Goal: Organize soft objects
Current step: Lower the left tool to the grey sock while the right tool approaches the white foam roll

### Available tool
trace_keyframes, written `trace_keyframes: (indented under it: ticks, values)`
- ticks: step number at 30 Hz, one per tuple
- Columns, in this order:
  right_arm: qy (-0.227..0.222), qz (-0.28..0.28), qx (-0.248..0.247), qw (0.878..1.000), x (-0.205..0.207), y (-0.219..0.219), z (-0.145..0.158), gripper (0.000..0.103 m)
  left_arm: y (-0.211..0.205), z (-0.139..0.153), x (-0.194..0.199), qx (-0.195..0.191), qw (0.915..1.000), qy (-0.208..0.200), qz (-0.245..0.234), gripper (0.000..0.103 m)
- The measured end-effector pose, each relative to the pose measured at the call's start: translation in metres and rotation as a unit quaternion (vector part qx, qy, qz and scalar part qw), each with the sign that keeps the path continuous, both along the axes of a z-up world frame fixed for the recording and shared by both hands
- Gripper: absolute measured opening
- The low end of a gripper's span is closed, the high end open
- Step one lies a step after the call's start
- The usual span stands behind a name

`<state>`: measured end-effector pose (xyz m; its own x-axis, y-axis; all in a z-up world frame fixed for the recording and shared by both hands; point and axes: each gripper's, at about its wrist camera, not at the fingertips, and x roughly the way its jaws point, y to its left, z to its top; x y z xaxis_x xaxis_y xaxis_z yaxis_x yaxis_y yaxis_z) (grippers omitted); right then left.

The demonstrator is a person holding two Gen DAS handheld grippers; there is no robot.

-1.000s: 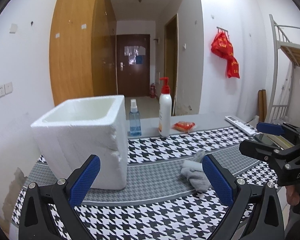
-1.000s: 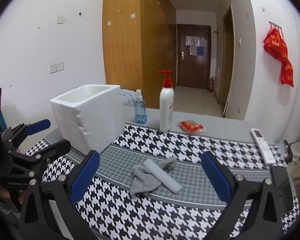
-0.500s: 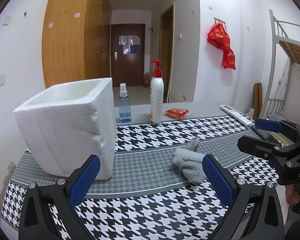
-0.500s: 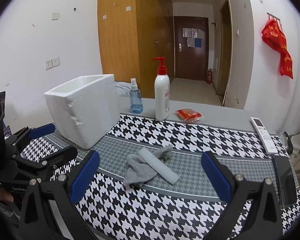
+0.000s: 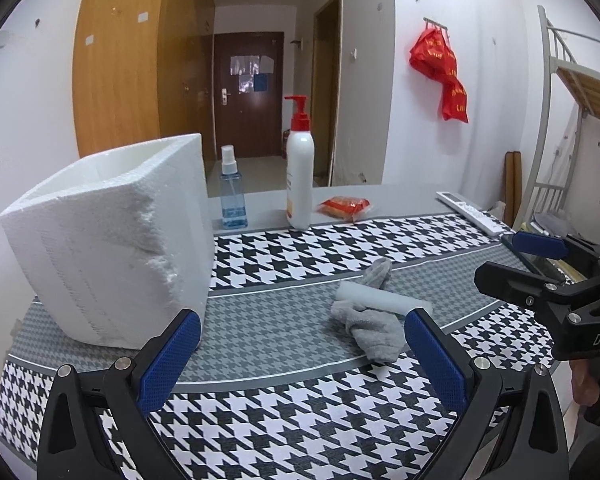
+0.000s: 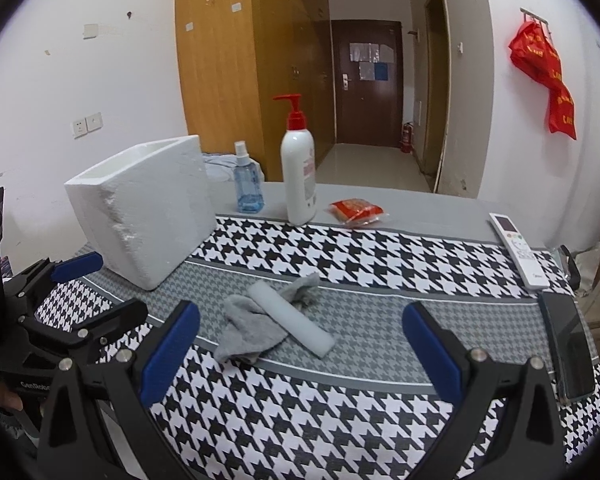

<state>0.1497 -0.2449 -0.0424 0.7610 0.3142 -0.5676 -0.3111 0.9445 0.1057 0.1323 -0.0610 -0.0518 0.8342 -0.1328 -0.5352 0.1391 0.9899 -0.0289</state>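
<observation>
A crumpled grey cloth (image 6: 252, 328) lies on the houndstooth tablecloth with a pale foam roll (image 6: 290, 320) lying across it; both also show in the left wrist view, the cloth (image 5: 374, 330) and the roll (image 5: 380, 300). A white foam box (image 5: 108, 240), open at the top, stands at the left (image 6: 144, 208). My left gripper (image 5: 300, 352) is open and empty, short of the cloth and box. My right gripper (image 6: 300, 344) is open and empty, just short of the cloth.
At the table's back stand a blue spray bottle (image 6: 247, 184) and a white pump bottle (image 6: 299, 172), with a red packet (image 6: 356, 210) beside them. A white remote (image 6: 518, 248) and a dark phone (image 6: 568, 344) lie at the right edge.
Both grippers have drifted slightly nearer the cloth and lower over the table. Both stay open. Cloth, roll and box have not moved.
</observation>
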Motion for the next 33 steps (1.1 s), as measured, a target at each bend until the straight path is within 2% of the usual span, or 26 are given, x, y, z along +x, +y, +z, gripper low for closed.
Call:
trace_keyframes:
  ticks: [11,29,33]
  values:
    - [0.025,-0.024,-0.008,0.999,0.008,-0.02,-0.017,0.102,-0.019,-0.01,0.014,0.01,0.9997,0.019,-0.013,0.102]
    - [0.041,-0.034,-0.012,0.999,0.024,-0.037,-0.031,0.102,-0.044,-0.029,0.041,0.006,0.998,0.053,-0.034,0.102]
    - [0.044,-0.035,-0.012,0.998,0.028,-0.04,-0.035,0.102,-0.048,-0.034,0.051,0.009,0.997,0.066,-0.04,0.097]
